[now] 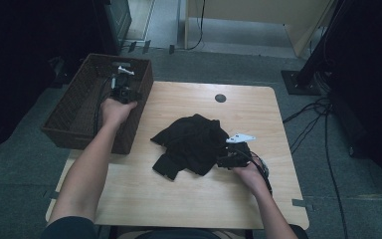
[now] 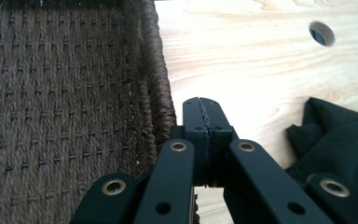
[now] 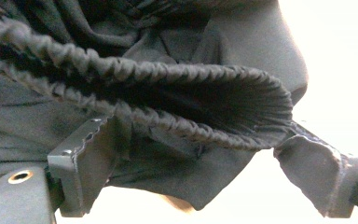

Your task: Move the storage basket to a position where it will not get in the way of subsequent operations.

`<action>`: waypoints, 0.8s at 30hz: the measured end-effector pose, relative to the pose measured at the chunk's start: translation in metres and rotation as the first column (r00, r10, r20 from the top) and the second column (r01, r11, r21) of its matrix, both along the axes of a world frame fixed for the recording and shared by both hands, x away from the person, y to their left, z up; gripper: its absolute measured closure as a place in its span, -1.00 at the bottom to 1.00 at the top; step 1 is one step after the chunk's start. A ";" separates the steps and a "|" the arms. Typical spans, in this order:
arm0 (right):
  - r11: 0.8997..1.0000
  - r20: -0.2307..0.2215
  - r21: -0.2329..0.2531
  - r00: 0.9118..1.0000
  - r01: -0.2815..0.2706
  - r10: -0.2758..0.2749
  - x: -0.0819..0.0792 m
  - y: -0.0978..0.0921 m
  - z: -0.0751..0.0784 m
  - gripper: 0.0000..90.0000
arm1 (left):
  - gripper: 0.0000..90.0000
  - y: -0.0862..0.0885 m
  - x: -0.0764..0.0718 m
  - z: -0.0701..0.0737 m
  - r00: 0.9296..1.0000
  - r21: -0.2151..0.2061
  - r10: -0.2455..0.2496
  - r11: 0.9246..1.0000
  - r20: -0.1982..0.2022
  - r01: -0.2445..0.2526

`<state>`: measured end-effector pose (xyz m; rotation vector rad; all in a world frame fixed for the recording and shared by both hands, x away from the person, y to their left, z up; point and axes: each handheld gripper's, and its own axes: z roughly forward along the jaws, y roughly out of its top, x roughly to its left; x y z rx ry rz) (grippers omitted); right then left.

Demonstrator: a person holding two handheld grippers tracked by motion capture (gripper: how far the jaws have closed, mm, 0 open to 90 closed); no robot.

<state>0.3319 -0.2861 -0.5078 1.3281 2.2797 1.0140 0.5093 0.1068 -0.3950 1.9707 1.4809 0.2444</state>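
A black garment (image 1: 191,142) lies crumpled in the middle of the wooden table (image 1: 179,199). My right gripper (image 1: 222,157) sits at its right edge. In the right gripper view it (image 3: 200,168) is open, and the garment's gathered elastic hem (image 3: 168,79) lies between the spread pads (image 3: 88,154). My left gripper (image 1: 123,82) is held over the right rim of the brown wicker basket (image 1: 59,134). Its jaws (image 2: 200,112) are shut with nothing between them; the basket wall (image 2: 51,93) is to their left and a garment corner (image 2: 340,140) to their right.
A round cable hole (image 1: 220,98) sits near the table's far edge, also seen at the top right of the left gripper view (image 2: 321,33). Cables (image 1: 318,124) and a black stand base (image 1: 301,82) lie on the grey floor to the right.
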 end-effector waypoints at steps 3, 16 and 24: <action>1.000 0.001 0.000 1.000 0.002 -0.002 0.000 0.000 -0.001 -0.70 | 1.00 0.011 0.002 0.000 1.000 0.001 0.027 1.000 0.000 -0.027; 1.000 -0.009 -0.005 1.000 0.004 -0.004 -0.001 0.001 -0.003 -0.70 | 1.00 0.041 0.004 -0.001 0.996 -0.017 0.095 0.995 0.003 -0.095; 1.000 -0.008 -0.005 1.000 0.005 -0.005 -0.001 0.001 -0.002 -0.70 | 1.00 0.041 0.004 -0.001 0.997 -0.022 0.081 0.996 0.008 -0.081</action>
